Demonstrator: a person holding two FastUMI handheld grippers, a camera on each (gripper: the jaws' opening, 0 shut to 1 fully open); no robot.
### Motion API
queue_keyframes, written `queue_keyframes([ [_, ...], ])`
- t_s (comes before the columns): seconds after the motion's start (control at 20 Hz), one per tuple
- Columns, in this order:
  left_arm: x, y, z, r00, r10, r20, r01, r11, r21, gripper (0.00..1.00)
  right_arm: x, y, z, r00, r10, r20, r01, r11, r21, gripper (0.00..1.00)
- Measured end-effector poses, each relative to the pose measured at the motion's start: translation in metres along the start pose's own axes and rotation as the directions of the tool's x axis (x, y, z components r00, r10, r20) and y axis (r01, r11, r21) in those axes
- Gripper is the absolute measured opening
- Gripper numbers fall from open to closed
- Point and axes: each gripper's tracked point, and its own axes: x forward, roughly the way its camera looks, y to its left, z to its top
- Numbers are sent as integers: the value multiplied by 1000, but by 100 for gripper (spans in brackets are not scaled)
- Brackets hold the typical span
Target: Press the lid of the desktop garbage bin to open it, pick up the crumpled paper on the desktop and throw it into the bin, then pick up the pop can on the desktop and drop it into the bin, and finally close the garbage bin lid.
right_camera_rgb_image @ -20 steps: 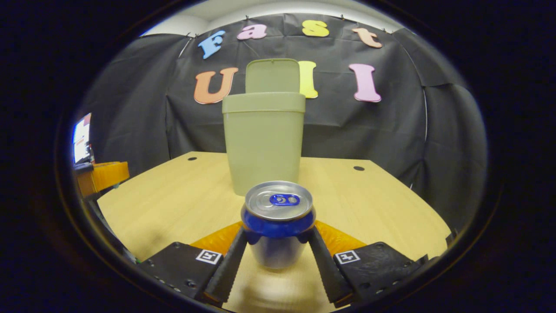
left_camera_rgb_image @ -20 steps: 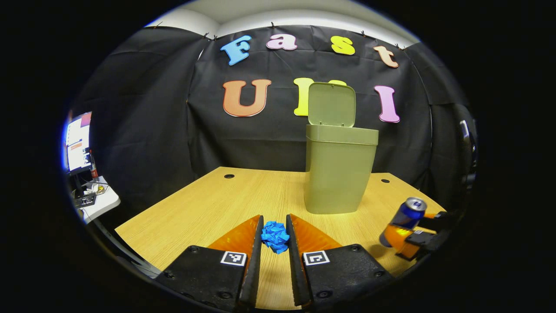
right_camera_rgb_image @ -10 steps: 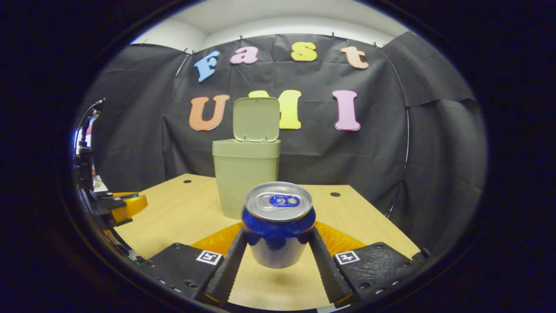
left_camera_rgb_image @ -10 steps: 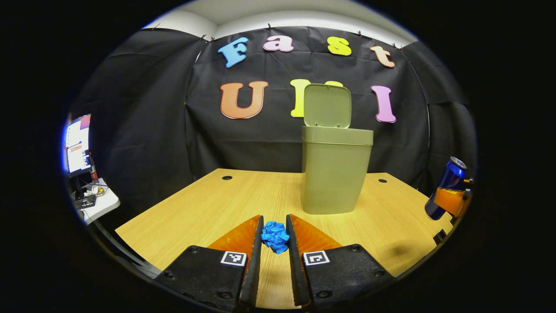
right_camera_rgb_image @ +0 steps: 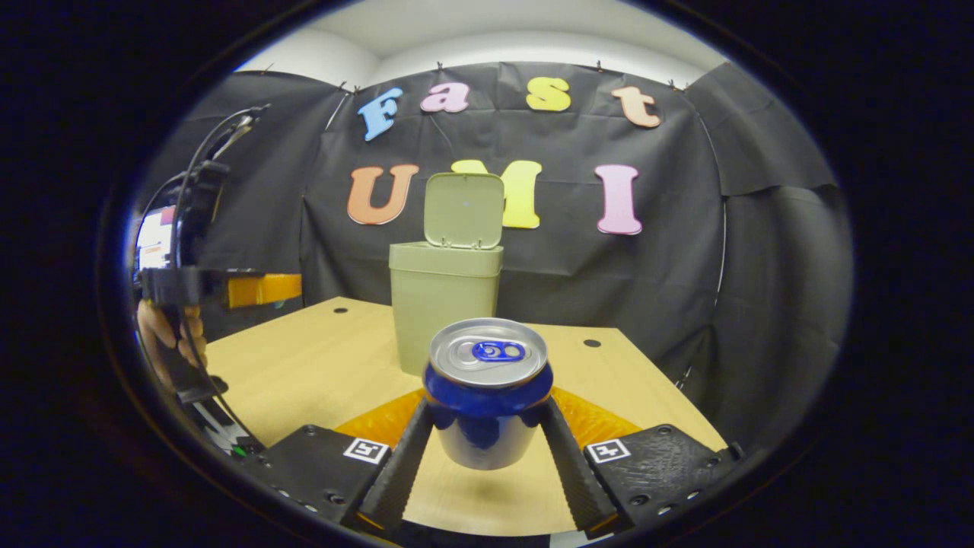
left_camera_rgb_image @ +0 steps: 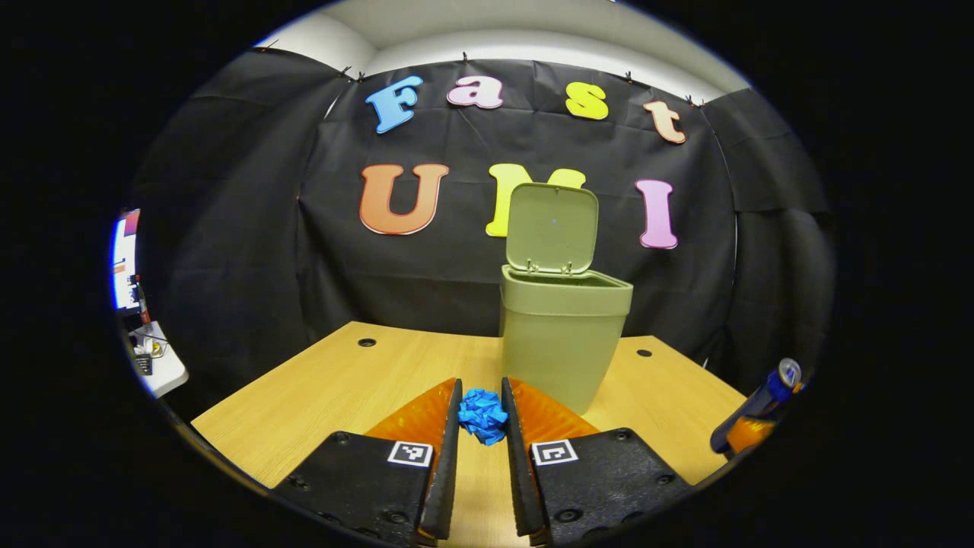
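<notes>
In the left gripper view, the left claw (left_camera_rgb_image: 481,415) has risen since a second ago, so the olive garbage bin's (left_camera_rgb_image: 561,342) open rim now shows below its upright lid (left_camera_rgb_image: 551,228). Its fingers clench the blue crumpled paper (left_camera_rgb_image: 482,415) above the tabletop (left_camera_rgb_image: 358,377). At far right the pop can (left_camera_rgb_image: 768,388) hangs tilted.

In the right gripper view, the right claw (right_camera_rgb_image: 487,415) grips the pop can (right_camera_rgb_image: 487,388) clear of the tabletop (right_camera_rgb_image: 304,358), with the bin (right_camera_rgb_image: 445,297) beyond and the left claw (right_camera_rgb_image: 259,288) and a hand (right_camera_rgb_image: 163,327) at left.

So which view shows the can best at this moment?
The right gripper view: the can sits large and centred between that gripper's jaws, its top and tab plain to see. In the left gripper view the can is small, tilted and stretched at the far right edge, with little detail.
</notes>
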Motion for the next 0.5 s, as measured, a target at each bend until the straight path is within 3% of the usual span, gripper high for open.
queue_keyframes([
  [0.15, 43, -21, 42, 996, -83, 24, 83, 997, 5, 34, 1, -2, 1, 1000, 4, 2, -4, 1000, -4, 79],
  [0.4, 111, -51, 108, 982, -147, 120, 135, 986, 103, 33, 2, -7, -2, 1000, 16, 9, -16, 1000, -3, 79],
  [0.5, 139, -59, 111, 985, -147, 89, 139, 986, 96, 33, 3, -9, -5, 1000, 22, 7, -22, 1000, -2, 79],
])
